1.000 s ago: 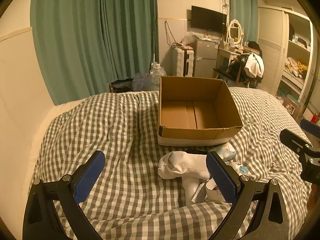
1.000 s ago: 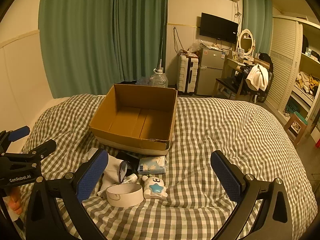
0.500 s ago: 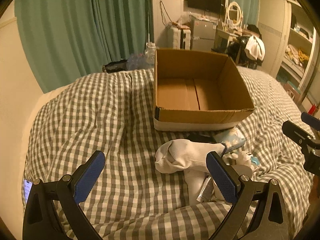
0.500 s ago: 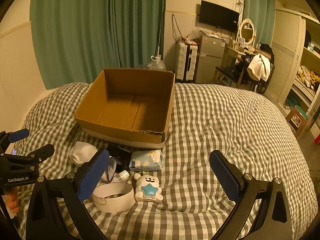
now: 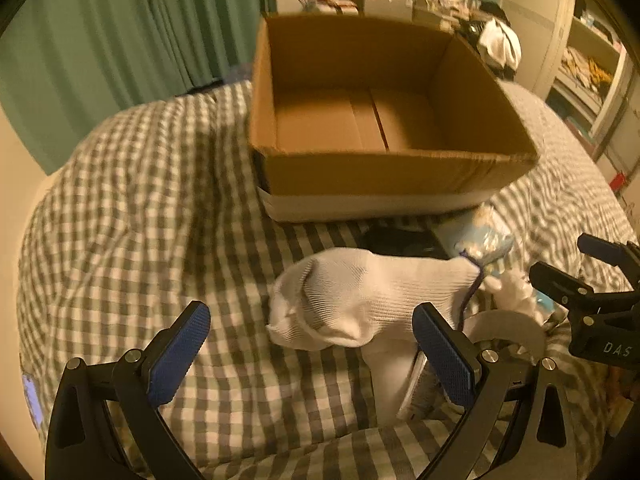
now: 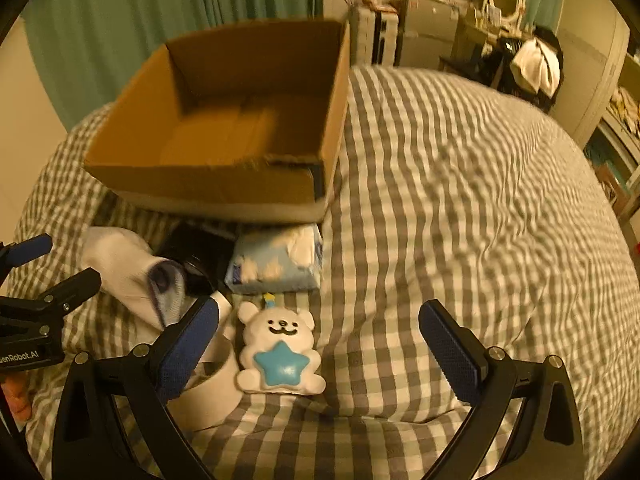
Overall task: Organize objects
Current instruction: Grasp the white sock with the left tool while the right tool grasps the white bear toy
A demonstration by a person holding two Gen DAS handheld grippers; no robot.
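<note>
An open, empty cardboard box (image 5: pixel 384 176) (image 6: pixel 224 184) sits on the checked bedcover. In front of it lies a heap: white socks (image 5: pixel 360 300) (image 6: pixel 128 272), a blue tissue pack (image 6: pixel 276 264) (image 5: pixel 480 240), a white bear toy with a blue star (image 6: pixel 280 352), a white tape ring (image 6: pixel 212 392) (image 5: pixel 508 328) and a dark object (image 6: pixel 200 252). My left gripper (image 5: pixel 312 356) is open, just short of the socks. My right gripper (image 6: pixel 320 348) is open, with the bear between its fingers.
The checked bedcover (image 6: pixel 460 200) spreads to the right of the box. Green curtains (image 5: pixel 120 40) hang behind the bed. A fridge, desk and shelves (image 6: pixel 500 40) stand at the far right. A small tube (image 5: pixel 412 384) lies under the socks.
Both grippers have moved forward and down toward the heap. The box and the objects look larger and closer. Nothing has been grasped.
</note>
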